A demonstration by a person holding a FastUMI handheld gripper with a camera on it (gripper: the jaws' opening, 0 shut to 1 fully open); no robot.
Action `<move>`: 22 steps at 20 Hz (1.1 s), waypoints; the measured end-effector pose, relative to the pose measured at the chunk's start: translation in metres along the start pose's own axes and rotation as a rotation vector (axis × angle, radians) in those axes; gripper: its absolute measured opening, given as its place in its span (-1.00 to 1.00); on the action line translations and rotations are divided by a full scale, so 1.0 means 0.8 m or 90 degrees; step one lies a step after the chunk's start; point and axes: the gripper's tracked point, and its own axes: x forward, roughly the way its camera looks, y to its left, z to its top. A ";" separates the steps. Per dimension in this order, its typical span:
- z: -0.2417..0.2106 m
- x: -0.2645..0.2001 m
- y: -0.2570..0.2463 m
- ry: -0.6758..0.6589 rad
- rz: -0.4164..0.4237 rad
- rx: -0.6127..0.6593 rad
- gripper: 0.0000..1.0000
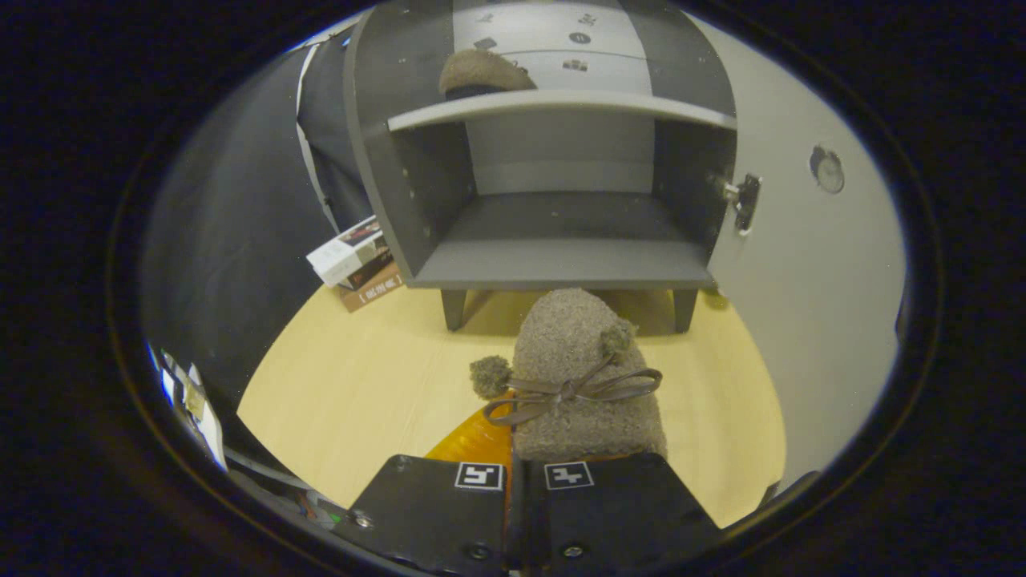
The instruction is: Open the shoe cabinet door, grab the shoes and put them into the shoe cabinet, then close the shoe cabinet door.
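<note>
A fuzzy brown shoe point(581, 377) with a bow and pom-poms juts forward from my gripper point(517, 473), whose fingers are closed on its heel end; it hangs above the wooden floor, toe toward the cabinet. The grey shoe cabinet point(561, 200) stands just ahead with its door point(809, 264) swung open to the right. The lower compartment point(561, 240) holds nothing. A second brown shoe point(481, 74) rests on the upper shelf point(561, 104).
A stack of boxes point(361, 260) lies on the floor left of the cabinet, against the dark cloth wall. An orange object point(473, 437) shows under the shoe beside the left finger. Light wooden floor point(361, 385) stretches between me and the cabinet legs.
</note>
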 end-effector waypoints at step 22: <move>0.400 -0.072 -0.007 -0.313 -0.046 -0.044 -0.88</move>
